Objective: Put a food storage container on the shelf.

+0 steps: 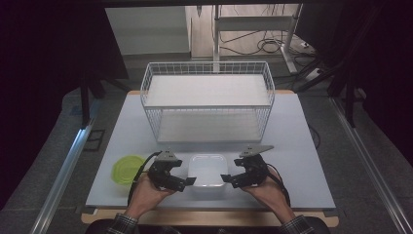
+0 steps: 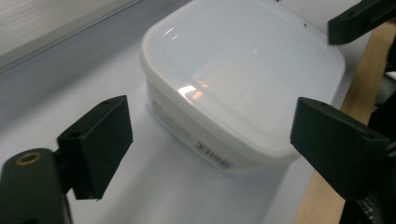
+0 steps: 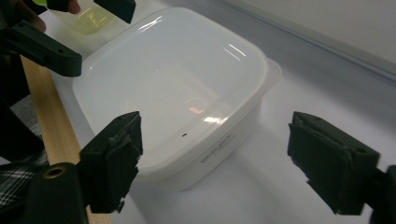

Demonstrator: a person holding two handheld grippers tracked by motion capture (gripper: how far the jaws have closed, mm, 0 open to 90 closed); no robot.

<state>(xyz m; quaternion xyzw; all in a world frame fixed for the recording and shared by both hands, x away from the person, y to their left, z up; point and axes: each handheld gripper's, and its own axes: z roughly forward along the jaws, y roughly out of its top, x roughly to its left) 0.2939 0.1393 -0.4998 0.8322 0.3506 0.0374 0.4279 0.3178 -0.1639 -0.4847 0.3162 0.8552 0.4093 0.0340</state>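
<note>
One lidded white container (image 1: 208,168) sits on the table (image 1: 302,146) between the left gripper (image 1: 191,182) and right gripper (image 1: 225,178), both jaws spread, gripping nothing. One green lid (image 1: 127,168) left; one wire basket (image 1: 208,100) behind.

One white container (image 1: 208,169), one green lid (image 1: 127,168), one basket (image 1: 207,100)

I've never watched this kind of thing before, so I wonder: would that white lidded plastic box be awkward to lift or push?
The white box looks like thin plastic, so probably light, and its walls may flex if squeezed. Its glossy lid shows glare, so the fingers might slip on it. It sits low and wide on the table, so a push would likely slide it, not tip it.
</note>
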